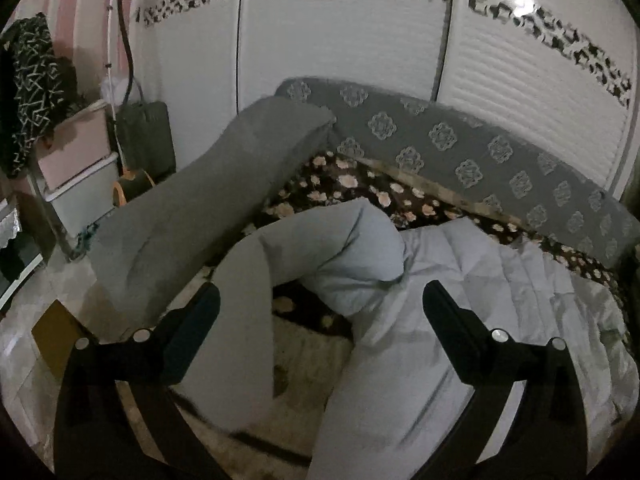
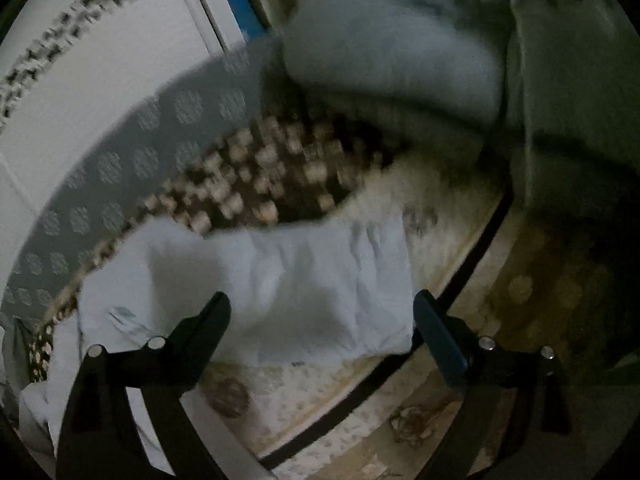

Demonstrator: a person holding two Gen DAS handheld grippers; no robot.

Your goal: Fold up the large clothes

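A large pale blue quilted garment (image 1: 480,300) lies spread over the sofa seat. One puffy sleeve (image 1: 352,248) bulges up and trails down toward the front edge. My left gripper (image 1: 320,312) hovers above that sleeve, wide open, with its pads clear of the cloth. In the blurred right wrist view the same garment (image 2: 280,280) lies flat with a straight folded edge near the seat front. My right gripper (image 2: 322,320) hangs over it, open, nothing pressed between its fingers (image 2: 436,328).
A dark floral blanket (image 1: 360,188) covers the seat under the garment. The grey patterned sofa back (image 1: 460,148) and a plain grey armrest (image 1: 200,208) bound it. A white louvred screen (image 1: 340,40) stands behind. Bags and a shelf (image 1: 80,152) crowd the left. A cream seat cover (image 2: 300,400) and patterned floor (image 2: 520,300) lie in front.
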